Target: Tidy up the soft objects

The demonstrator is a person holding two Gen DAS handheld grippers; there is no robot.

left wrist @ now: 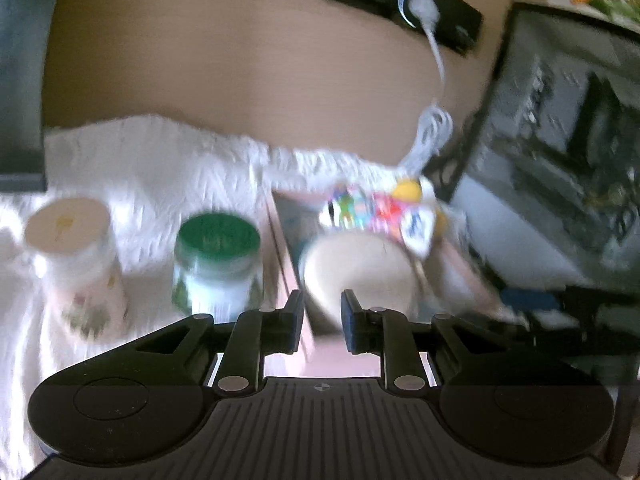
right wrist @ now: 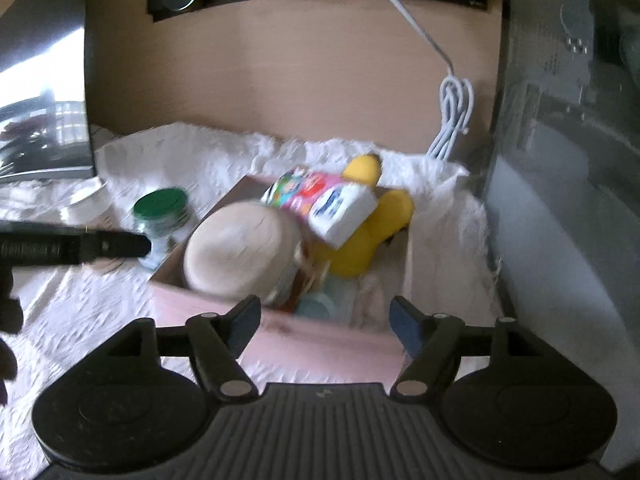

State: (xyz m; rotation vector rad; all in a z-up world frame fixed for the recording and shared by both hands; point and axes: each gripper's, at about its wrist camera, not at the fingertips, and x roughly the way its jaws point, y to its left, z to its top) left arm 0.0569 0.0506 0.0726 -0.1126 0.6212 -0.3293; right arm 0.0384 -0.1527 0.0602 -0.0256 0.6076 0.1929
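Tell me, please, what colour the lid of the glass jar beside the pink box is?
Green lid; clearest in the left wrist view.

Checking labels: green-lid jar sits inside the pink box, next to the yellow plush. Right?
Not quite. The green-lid jar stands outside the pink box, on the white cloth to its left; the right wrist view shows it. The yellow plush is in the box.

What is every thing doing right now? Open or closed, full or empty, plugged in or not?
Pink box: open, crowded with things.
Green-lid jar: lid on, upright, outside the box.
White-lid jar: lid on, upright.
Yellow plush toy: lying in the box.
White cable: plugged in, partly coiled.
Left gripper: nearly closed, holding nothing.
Right gripper: open, empty.
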